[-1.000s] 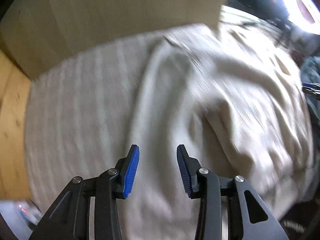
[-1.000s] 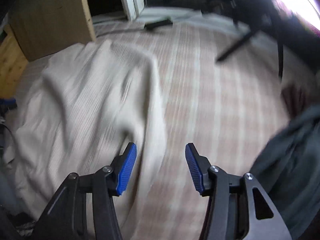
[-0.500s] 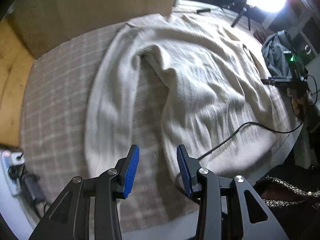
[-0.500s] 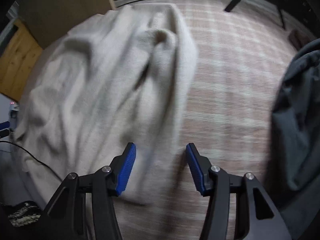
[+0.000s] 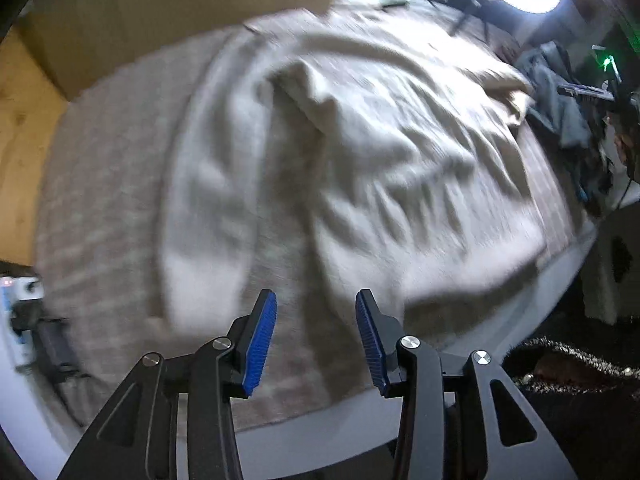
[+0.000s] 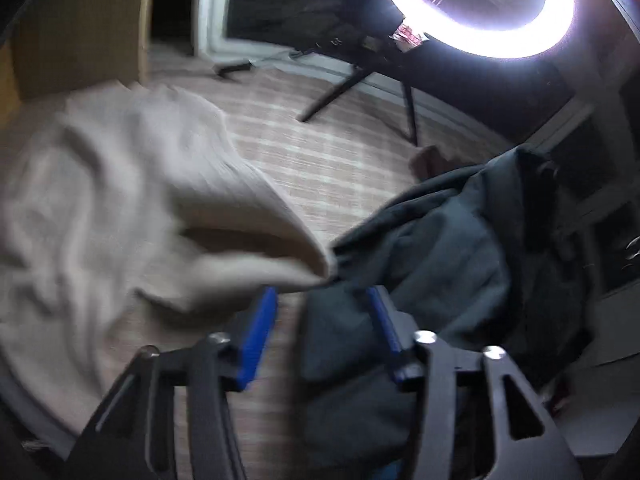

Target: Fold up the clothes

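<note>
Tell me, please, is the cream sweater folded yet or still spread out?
Spread out, not folded: the cream sweater lies rumpled across the plaid bed cover, one sleeve stretched out beside the body.

Two garments on one checked surface
One cream ribbed knit sweater [image 5: 360,152], one dark grey-green garment [image 6: 440,272], one glowing ring light [image 6: 480,8].

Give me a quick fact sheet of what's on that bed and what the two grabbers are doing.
surface: checked bedspread
main garment: cream sweater, spread out and wrinkled, unfolded
other garment: dark clothing, heaped beside the sweater
left gripper: open, empty, above the sweater's near edge
right gripper: open, jaws just opened further, nothing held
background: ring light on a tripod
</note>
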A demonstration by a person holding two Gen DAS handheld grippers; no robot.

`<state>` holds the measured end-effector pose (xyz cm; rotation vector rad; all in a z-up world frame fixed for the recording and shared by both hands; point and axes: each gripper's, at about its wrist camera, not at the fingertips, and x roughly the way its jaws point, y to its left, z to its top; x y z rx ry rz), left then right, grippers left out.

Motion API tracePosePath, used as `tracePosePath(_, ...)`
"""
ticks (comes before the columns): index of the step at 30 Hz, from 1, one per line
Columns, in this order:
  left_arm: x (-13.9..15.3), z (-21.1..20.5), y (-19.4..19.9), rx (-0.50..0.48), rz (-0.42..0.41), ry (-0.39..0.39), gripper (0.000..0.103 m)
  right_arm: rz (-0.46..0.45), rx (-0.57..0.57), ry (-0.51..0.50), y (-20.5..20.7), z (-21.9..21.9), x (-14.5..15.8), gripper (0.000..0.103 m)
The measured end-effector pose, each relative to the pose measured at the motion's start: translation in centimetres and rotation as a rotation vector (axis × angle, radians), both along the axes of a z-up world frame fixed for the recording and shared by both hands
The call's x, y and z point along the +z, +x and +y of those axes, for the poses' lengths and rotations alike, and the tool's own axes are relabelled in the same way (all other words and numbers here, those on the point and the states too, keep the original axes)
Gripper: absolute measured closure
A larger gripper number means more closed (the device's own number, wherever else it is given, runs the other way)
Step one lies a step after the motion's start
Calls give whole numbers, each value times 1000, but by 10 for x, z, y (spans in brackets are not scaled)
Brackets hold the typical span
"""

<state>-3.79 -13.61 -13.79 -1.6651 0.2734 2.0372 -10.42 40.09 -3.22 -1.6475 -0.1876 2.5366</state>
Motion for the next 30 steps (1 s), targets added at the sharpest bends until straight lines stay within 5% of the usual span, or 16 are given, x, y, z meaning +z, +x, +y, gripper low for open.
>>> tracePosePath(6,-31,25,11,-84,-86,19,58,-145,112,-382,71,-69,-54,53)
tracePosePath(14,-54,38,10,-114,-118,-15,62,-194,150,-449,121,-144,-103,53)
tracePosePath(18,-56,36,12,-122,-130,4,98,-164,174,-447,129,-159,-108,53)
tracePosePath(20,-53,36,13,-130,-127,11,99,-148,201,-448,132,-164,-110,64)
tracePosePath(21,-50,36,15,-135,-121,12,100,-157,214,-456,131,-165,-109,93)
tracePosePath(24,-29,34,21,-145,-101,61,100,-162,243,-472,129,-159,-87,94)
tracePosePath(30,30,27,45,-191,-38,172,100,-73,215,-421,134,-117,9,95)
